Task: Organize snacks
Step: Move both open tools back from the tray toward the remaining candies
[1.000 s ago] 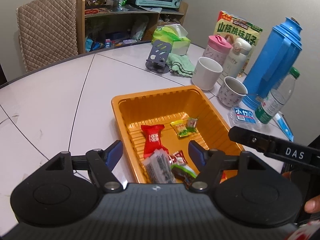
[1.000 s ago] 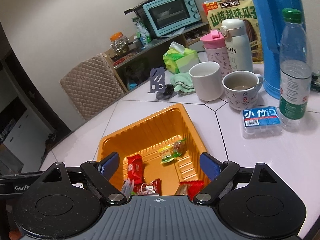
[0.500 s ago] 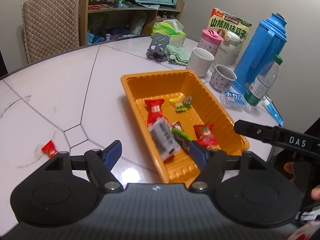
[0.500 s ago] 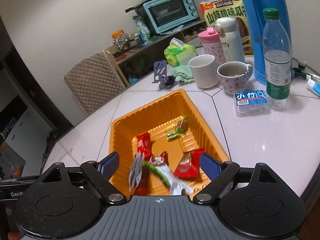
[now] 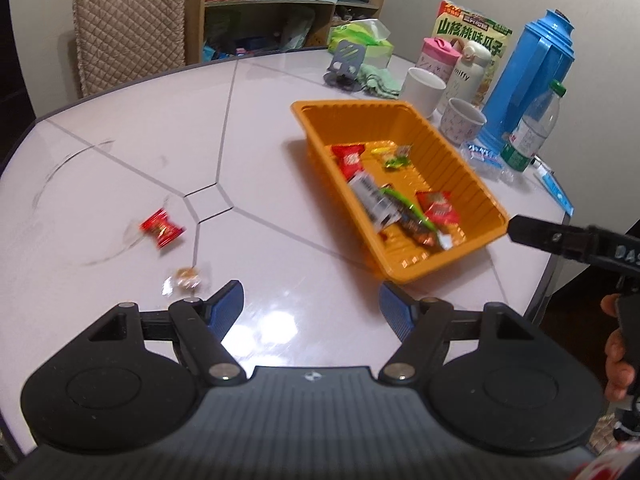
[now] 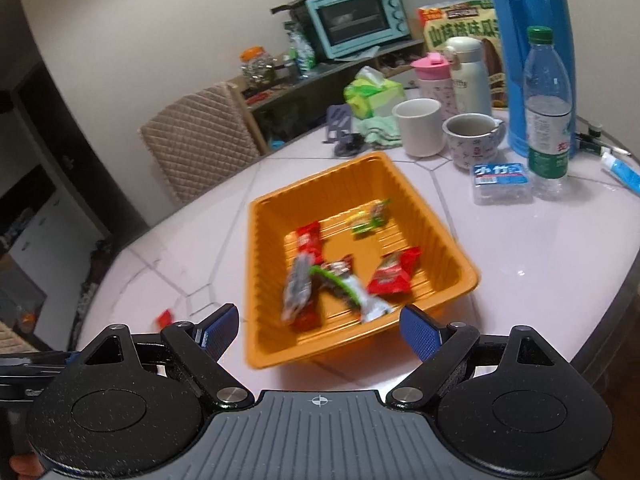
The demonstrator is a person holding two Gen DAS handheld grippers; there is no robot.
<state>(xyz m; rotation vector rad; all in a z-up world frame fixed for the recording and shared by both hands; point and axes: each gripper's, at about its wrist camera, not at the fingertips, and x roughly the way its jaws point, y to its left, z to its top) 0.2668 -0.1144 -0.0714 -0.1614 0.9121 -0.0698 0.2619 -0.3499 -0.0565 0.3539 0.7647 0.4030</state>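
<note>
Left gripper jaws apart, nothing between, above bare table. Right gripper jaws wide apart, empty, at near rim of orange tray. Tray holds several wrapped snacks: red packet, green-striped wrapper, small yellow-green candy. Outside tray, on table: red candy and clear-wrapped brown candy, latter just beside left gripper's left finger.
</note>
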